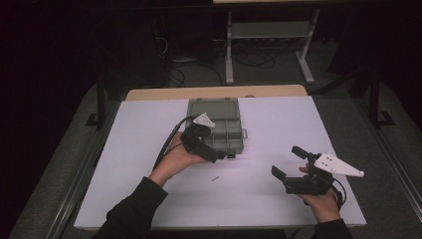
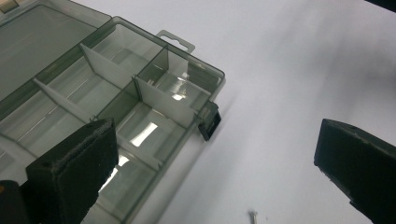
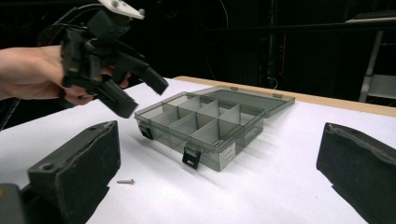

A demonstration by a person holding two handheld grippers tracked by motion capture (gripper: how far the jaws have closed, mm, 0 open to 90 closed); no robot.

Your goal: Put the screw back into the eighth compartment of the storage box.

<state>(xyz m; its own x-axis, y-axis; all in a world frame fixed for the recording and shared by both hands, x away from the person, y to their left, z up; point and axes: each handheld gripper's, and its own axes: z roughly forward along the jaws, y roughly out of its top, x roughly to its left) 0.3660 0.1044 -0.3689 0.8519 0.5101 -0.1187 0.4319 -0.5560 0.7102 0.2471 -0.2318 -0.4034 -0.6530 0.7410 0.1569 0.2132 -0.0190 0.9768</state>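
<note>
A small silver metal screw lies bare on the white table, between the two hands and toward the near edge, its long axis roughly crosswise. The left hand-held gripper, jaws apart and empty, hovers just beyond it by the near right corner of the open smoky-grey clear plastic compartment box. The right hand-held gripper, also apart and empty, sits farther off. The room beyond is dark.
</note>
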